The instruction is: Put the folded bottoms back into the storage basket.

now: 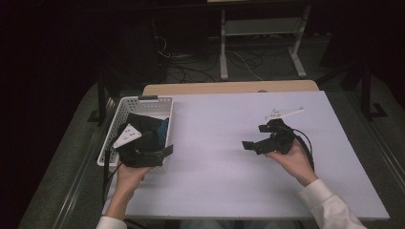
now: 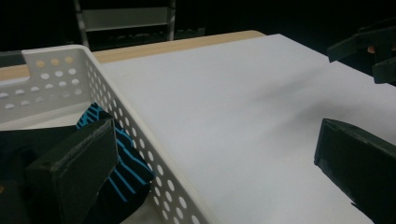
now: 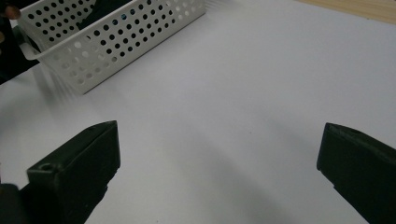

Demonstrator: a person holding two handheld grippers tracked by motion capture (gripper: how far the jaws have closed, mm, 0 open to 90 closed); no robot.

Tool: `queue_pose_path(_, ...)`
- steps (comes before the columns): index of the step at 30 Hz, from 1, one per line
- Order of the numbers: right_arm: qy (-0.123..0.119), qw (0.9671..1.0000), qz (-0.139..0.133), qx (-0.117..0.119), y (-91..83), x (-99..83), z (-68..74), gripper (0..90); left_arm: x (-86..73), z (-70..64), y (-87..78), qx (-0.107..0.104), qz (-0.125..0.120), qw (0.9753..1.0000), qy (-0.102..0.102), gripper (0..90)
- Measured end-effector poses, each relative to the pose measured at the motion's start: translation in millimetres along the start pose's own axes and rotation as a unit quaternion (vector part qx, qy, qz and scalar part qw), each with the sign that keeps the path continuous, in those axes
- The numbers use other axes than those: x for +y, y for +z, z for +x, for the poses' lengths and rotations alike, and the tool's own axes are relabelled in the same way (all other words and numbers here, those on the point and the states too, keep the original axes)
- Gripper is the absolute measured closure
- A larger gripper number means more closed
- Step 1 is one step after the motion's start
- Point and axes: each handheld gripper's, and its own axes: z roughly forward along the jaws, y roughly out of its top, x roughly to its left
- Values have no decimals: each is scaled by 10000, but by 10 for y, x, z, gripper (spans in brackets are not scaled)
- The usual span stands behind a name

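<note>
We see both grippers agape: left gripper (image 1: 154, 151) straddling perforated white plastic basket (image 1: 114, 125) wall | right gripper (image 1: 255, 144) over bare matte white bench (image 1: 224, 157)

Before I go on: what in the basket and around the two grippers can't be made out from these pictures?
- Dark cloth with blue stripes in the white basket: what it is, and whether it is one piece; the left gripper covers it in the high view, its jaw in the left gripper view.
- Basket floor: covered by the cloth.
- Right gripper: both jaws cut off by the bottom edge in the right gripper view.
</note>
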Motion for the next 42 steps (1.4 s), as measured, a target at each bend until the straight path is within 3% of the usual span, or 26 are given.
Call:
queue_pose_path(14, -119, 9999, -97, -17, -124, -257, 53, 0, -132, -195, 45, -127, 199, 9991, 365, 0)
queue_pose_path(19, -111, 9998, -181, -59, -193, -368, 40, 0, -199, -270, 69, -308, 329, 9977, 509, 0)
queue_pose_path(25, -128, 9997, -208, -67, -258, -495, 14, 0, -273, -352, 86, -372, 425, 9961, 685, 0)
queue_pose_path(33, -189, 9995, -251, -84, -338, -680, -19, 0, -381, -332, 30, -400, 451, 9968, 516, 0)
queue_pose_path(42, -213, 9991, -317, -188, -493, -849, -73, 0, -391, -355, -4, -445, 384, 9964, 612, 0)
